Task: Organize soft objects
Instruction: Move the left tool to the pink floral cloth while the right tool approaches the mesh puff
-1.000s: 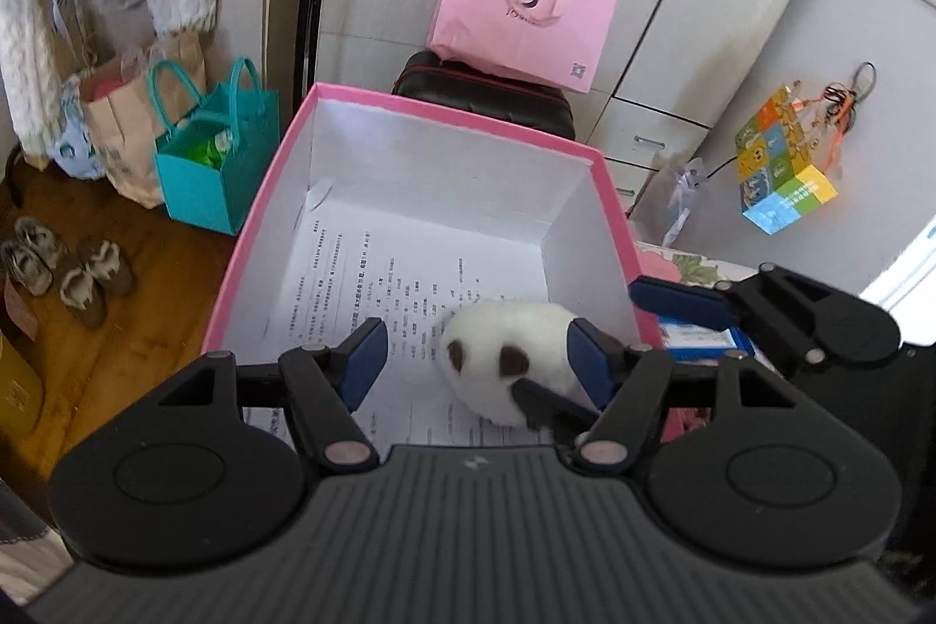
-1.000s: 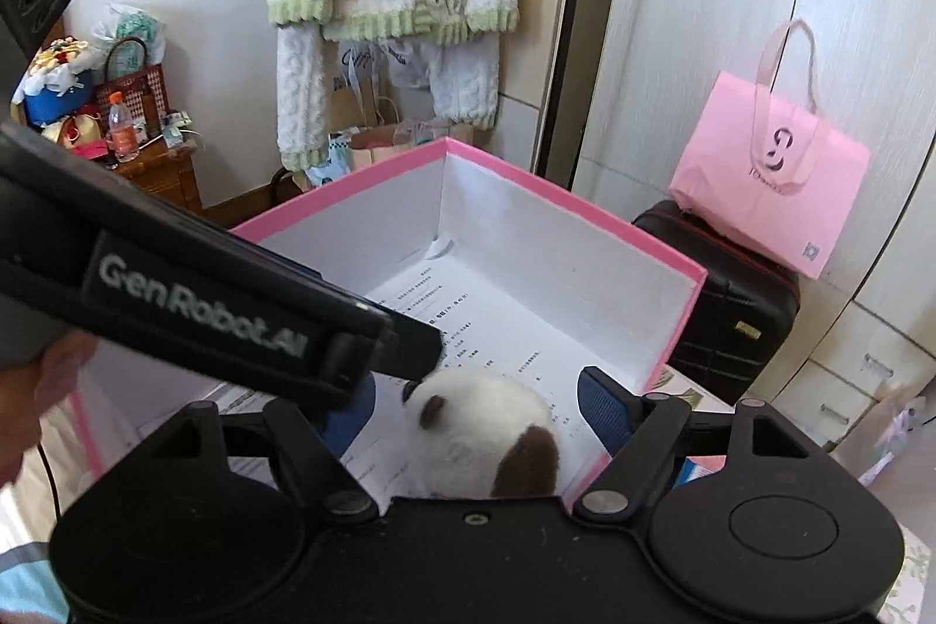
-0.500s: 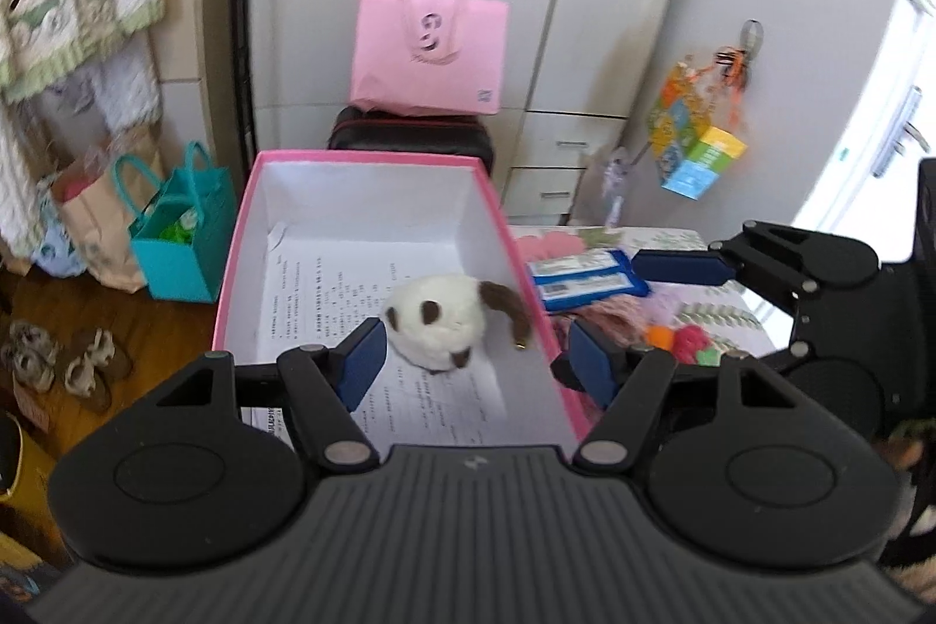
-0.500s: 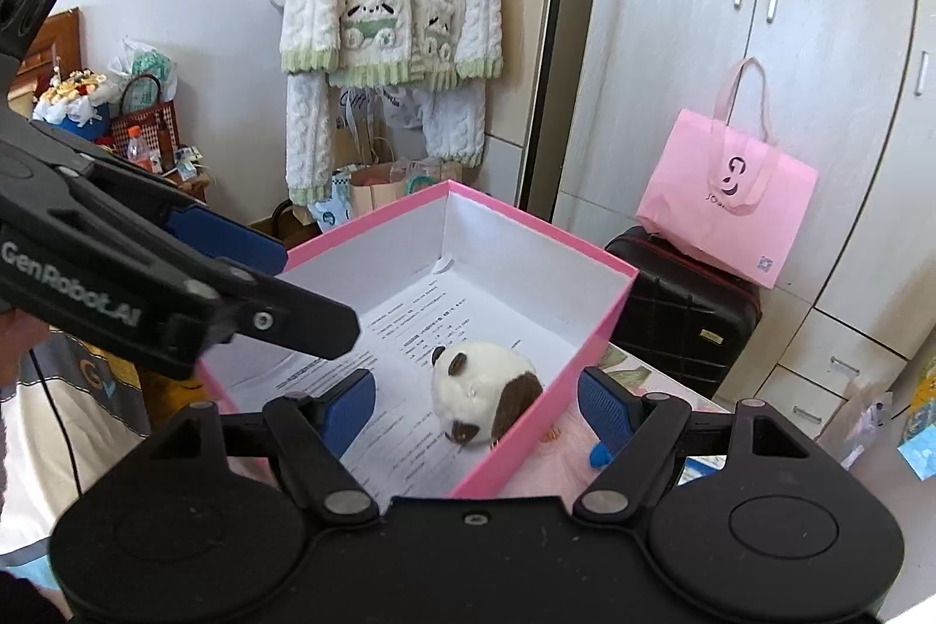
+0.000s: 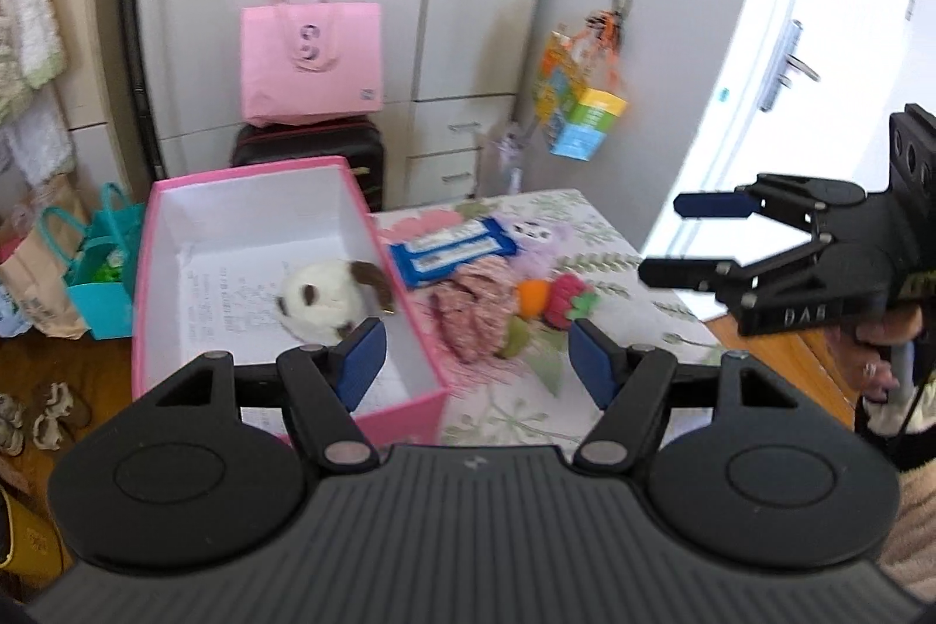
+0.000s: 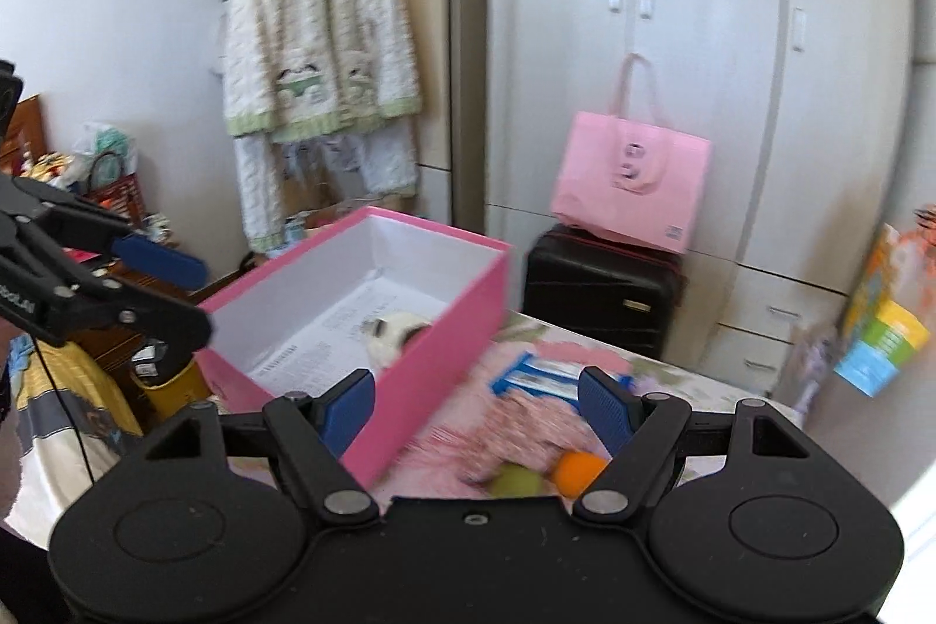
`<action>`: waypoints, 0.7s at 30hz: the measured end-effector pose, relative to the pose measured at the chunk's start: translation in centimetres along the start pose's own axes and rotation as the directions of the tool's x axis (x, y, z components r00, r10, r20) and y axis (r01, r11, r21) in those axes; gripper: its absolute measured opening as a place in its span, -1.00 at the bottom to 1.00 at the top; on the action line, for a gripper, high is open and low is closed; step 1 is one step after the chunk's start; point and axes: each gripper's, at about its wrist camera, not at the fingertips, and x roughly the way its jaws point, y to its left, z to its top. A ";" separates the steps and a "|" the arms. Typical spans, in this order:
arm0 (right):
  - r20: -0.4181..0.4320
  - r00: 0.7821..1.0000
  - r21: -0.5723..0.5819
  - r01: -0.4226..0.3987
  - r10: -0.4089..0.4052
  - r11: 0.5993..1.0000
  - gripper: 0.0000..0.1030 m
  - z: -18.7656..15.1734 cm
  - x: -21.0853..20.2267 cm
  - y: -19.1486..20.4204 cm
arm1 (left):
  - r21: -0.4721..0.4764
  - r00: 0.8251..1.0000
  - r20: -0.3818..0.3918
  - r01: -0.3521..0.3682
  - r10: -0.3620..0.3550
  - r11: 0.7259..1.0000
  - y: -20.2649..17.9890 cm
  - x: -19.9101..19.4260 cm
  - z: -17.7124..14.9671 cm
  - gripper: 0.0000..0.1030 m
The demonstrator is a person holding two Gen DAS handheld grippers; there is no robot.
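A white and brown plush toy (image 5: pixel 330 295) lies inside the open pink box (image 5: pixel 257 173), on printed paper; it also shows in the right wrist view (image 6: pixel 393 331) inside the box (image 6: pixel 444 331). On the floral tablecloth right of the box lie a pink knitted soft item (image 5: pixel 474 308), an orange and red plush piece (image 5: pixel 553 296), a purple plush (image 5: pixel 538 252) and a blue packet (image 5: pixel 450 250). My left gripper (image 5: pixel 474 361) is open and empty, above the box's near right corner. My right gripper (image 6: pixel 477 410) is open and empty, above the pink soft item (image 6: pixel 515 434); it also shows in the left wrist view (image 5: pixel 678 235).
A pink tote bag (image 5: pixel 313 62) sits on a black suitcase (image 5: pixel 310 150) against white wardrobes. Teal bags (image 5: pixel 105 267) stand on the floor at left. A colourful cube (image 5: pixel 579 115) hangs by the door. A knitted cardigan (image 6: pixel 319 51) hangs on the wall.
Both grippers have pulled back and up from the box and swung right, leaving the plush toy lying in the box. The soft items on the table have come into view.
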 end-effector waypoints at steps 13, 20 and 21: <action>-0.025 0.999 0.047 0.046 -0.044 0.998 0.60 -5.1 -2.4 -4.5 | 0.087 0.993 -0.097 0.081 -0.072 0.993 -4.5 4.2 -1.0 0.32; -0.069 0.998 -0.035 0.003 -0.005 0.999 0.61 -6.8 -0.8 -4.6 | 0.070 0.988 -0.139 0.081 -0.071 0.994 -6.0 7.8 -1.5 0.33; -0.078 0.997 -0.035 -0.003 0.000 0.999 0.61 -7.1 -0.3 -4.9 | 0.062 0.987 -0.145 0.076 -0.067 0.995 -6.1 8.4 -1.5 0.33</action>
